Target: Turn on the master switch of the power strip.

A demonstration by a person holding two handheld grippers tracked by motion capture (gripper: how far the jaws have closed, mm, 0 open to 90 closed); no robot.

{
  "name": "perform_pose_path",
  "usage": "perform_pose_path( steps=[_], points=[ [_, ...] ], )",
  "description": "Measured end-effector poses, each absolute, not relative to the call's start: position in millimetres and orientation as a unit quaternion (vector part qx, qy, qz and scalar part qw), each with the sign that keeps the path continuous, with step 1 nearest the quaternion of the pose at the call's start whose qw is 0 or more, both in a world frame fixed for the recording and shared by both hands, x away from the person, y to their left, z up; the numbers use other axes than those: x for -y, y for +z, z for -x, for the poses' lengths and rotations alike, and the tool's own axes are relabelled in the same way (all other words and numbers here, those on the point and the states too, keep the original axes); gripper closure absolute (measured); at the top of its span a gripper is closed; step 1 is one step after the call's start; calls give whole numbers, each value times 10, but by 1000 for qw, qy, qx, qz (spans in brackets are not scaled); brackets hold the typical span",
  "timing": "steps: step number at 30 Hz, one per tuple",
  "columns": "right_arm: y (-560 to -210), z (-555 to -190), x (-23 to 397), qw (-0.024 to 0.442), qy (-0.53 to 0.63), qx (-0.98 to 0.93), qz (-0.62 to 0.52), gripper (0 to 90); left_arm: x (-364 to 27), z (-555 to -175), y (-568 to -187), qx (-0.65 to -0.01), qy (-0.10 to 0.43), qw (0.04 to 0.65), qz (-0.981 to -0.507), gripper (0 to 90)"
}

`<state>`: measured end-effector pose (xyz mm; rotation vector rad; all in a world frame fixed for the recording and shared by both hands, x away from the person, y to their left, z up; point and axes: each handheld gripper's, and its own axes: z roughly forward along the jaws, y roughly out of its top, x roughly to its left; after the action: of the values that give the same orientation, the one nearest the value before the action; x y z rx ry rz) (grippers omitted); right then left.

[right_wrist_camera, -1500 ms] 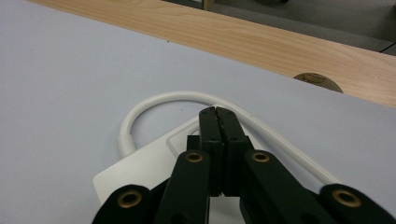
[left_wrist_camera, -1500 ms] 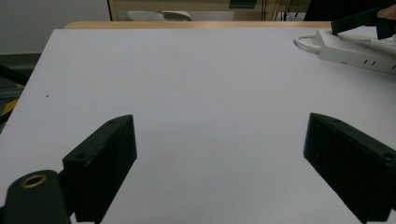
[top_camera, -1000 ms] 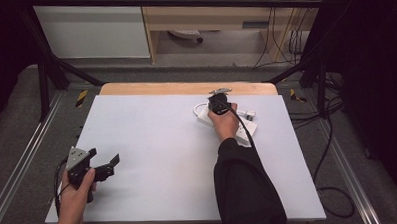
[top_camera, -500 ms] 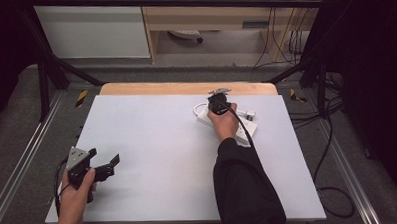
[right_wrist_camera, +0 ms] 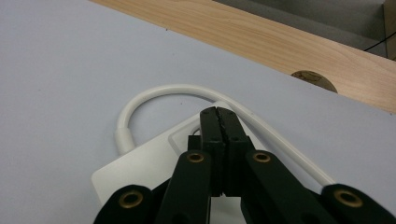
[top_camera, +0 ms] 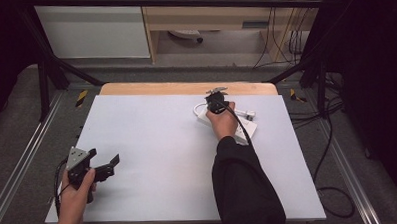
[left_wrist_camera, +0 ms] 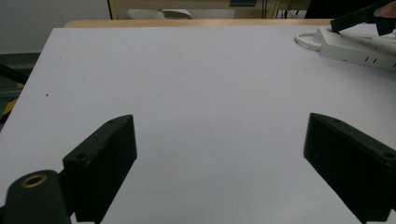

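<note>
high view shows a white-topped table (top_camera: pixel 152 143) with a bare wooden strip (top_camera: pixel 185 88) along its far edge. near that far edge, right of centre, lies a white power strip (top_camera: pixel 243 129), its white cord (right_wrist_camera: pixel 159 93) curling in a loop off one end. right gripper (top_camera: pixel 216 102) sits with jaws pressed together, tips down on the strip's end. left gripper (top_camera: pixel 106 165) hovers near the front left corner, jaws wide apart, nothing between them.

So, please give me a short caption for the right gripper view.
Right gripper, fingers shut, tips resting over the end of a white power strip beside its looped cord.
</note>
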<state>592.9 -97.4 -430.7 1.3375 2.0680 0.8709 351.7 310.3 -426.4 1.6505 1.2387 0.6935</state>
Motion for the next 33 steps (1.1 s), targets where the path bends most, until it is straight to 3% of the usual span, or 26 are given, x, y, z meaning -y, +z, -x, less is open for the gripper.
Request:
perform_pose_path(
  steps=[33],
  points=[
    [-4255,-5807,962,269,375,-743,-485,900,-3138,-3517,-4266,-509,286,461,-668,96]
  ],
)
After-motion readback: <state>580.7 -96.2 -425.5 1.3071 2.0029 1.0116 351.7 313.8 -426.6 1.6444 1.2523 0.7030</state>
